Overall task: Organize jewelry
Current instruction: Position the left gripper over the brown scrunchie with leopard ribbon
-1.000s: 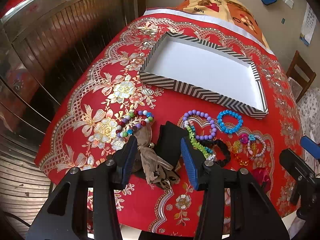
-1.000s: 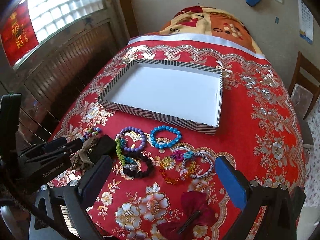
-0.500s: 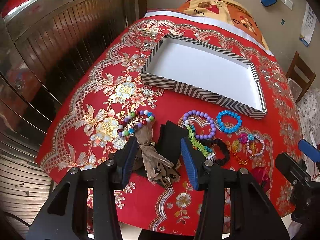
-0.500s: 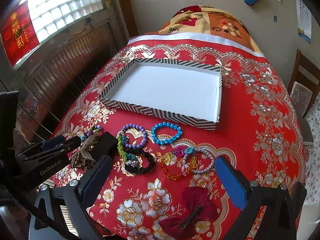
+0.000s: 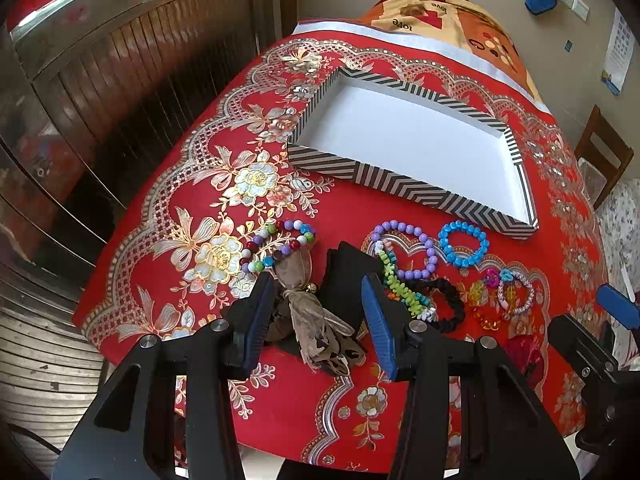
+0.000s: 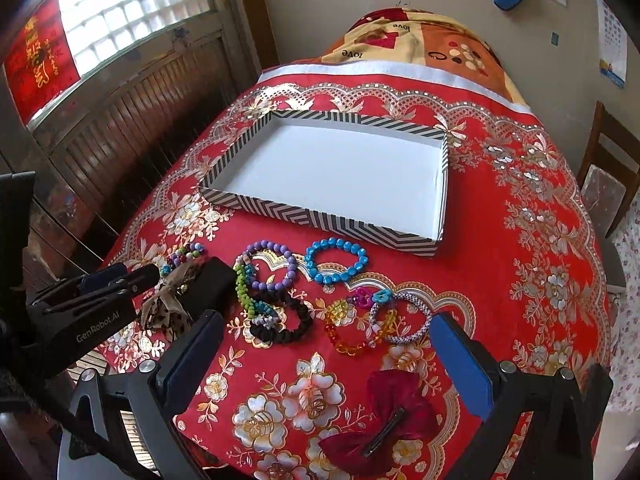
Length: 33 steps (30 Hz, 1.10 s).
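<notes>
1. We are at the very start: the striped tray (image 6: 320, 216) sits empty on the red tablecloth (image 6: 520, 240), and all the jewelry lies loose just in front of it.
2. Our left gripper (image 5: 316, 316) hangs with jaws apart over a brown fabric bow (image 5: 308, 312); our right gripper (image 6: 324, 352) is spread wide above the bracelets, gripping nothing.
3. Next, we judge, we lower onto one piece, pinch and carry it to the tray.
4. The blue bracelet (image 6: 336, 260) and purple bracelet (image 6: 268, 266) are hard, glossy bead rings; the black scrunchie (image 6: 288, 320) is soft and ruffled; the limp bow would crumple.
</notes>
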Motion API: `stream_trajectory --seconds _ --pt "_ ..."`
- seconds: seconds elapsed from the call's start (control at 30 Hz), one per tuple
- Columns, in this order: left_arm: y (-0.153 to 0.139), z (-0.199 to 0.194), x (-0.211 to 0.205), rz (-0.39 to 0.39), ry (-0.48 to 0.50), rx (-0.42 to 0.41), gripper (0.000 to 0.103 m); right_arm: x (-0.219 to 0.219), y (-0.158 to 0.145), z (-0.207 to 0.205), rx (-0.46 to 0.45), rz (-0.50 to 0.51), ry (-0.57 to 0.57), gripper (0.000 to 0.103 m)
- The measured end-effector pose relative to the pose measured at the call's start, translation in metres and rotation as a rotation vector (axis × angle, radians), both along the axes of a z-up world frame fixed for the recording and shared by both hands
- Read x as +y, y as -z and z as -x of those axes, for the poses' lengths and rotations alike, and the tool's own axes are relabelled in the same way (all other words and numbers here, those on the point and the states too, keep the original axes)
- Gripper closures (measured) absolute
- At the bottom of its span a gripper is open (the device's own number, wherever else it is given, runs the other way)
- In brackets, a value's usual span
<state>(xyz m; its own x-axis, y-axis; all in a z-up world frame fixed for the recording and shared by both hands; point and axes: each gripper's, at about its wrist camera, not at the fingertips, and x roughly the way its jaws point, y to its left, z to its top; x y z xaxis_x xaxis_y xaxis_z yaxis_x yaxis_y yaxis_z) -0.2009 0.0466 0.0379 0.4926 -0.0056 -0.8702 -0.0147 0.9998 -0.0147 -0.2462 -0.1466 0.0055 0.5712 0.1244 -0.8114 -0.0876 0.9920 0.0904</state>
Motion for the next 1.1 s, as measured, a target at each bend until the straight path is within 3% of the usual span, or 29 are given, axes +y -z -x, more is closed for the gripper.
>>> stream_trajectory --seconds 1.1 --pt "0.0051 -0.0035 -0.0047 0.004 0.005 0.019 0.058 -0.0024 0.0014 -0.0055 -0.002 0.0 -0.006 0.0"
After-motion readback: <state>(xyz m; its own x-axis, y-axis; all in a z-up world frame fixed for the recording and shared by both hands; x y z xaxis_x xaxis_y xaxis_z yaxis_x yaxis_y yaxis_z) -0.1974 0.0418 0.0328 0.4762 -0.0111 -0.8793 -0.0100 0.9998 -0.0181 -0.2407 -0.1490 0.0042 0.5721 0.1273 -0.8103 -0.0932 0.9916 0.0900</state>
